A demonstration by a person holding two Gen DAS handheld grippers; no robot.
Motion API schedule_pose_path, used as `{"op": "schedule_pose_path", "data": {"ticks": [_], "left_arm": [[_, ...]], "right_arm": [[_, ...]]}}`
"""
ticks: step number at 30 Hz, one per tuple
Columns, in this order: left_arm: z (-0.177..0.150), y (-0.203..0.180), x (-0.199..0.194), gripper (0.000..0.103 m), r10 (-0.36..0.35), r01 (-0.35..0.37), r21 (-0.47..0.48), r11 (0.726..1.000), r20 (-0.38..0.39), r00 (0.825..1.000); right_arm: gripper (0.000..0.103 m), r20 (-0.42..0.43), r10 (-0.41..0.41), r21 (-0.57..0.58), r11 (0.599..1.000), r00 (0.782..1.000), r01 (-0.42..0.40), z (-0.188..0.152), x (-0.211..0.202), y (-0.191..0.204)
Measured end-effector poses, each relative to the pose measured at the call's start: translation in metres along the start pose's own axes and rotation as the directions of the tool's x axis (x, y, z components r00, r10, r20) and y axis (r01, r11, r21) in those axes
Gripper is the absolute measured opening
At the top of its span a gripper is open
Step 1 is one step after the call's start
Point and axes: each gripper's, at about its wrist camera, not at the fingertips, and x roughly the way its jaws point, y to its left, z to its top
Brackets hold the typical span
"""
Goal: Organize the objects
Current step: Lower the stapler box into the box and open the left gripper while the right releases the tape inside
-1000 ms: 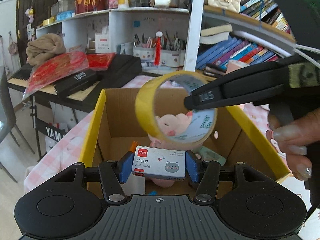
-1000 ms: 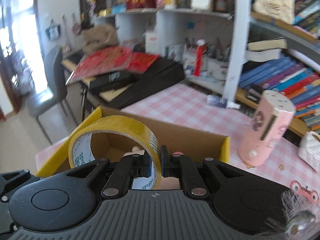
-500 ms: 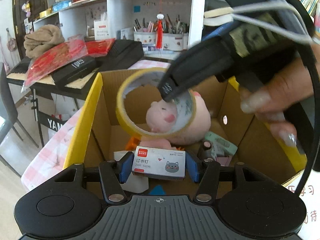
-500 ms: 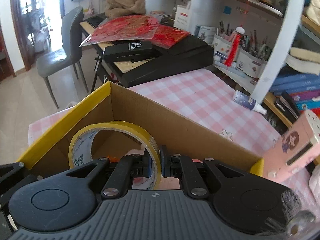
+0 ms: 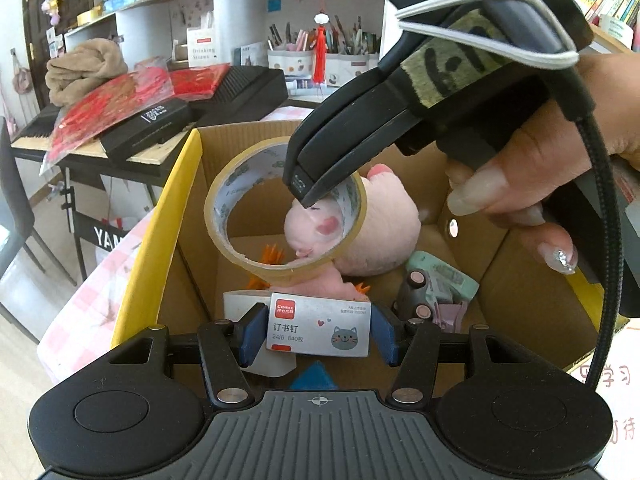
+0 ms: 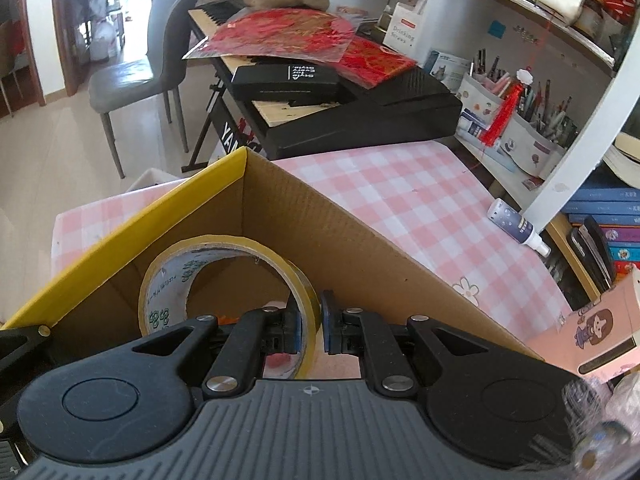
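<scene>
My left gripper [image 5: 318,330] is shut on a small white staple box [image 5: 319,330] with a grey cat print, held over the near side of an open cardboard box [image 5: 182,200] with yellow flaps. My right gripper [image 6: 310,330] is shut on the wall of a yellow tape roll [image 6: 224,256] and holds it inside the box [image 6: 352,248]. In the left wrist view the roll [image 5: 228,240] hangs above a pink plush pig [image 5: 376,236], with the right gripper's fingers [image 5: 320,176] reaching down from the upper right.
Inside the box lie a mint green item [image 5: 444,280], a white block [image 5: 256,360] and orange bits [image 5: 272,256]. The box stands on a pink checked tablecloth [image 6: 420,200]. A black keyboard [image 6: 360,116], a grey chair [image 6: 136,80], a spray bottle [image 6: 516,226] and bookshelves surround it.
The right gripper has lowered the tape roll from above the box rim down into the box. The left gripper has moved closer over the box with the staple box still held.
</scene>
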Motion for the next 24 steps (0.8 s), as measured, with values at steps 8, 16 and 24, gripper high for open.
{"op": "schedule_pose_path", "data": {"ticks": [8, 16, 24], "left_arm": [[-0.001, 0.002, -0.008, 0.058, -0.016, 0.017, -0.007, 1.000, 0.016, 1.000], [0.000, 0.001, -0.031, 0.068, -0.038, 0.039, -0.010, 0.999, 0.075, 0.996], [-0.005, 0.007, -0.070, 0.078, -0.048, 0.058, -0.053, 0.997, 0.175, 0.983]], "right_arm": [[0.027, 0.015, 0.004, -0.017, 1.000, 1.000, -0.004, 0.001, -0.006, 0.004], [0.043, 0.089, 0.005, 0.023, 1.000, 0.996, -0.007, 0.000, -0.044, 0.003], [0.049, 0.173, -0.030, 0.109, 0.994, 0.985, 0.011, -0.013, -0.092, 0.005]]}}
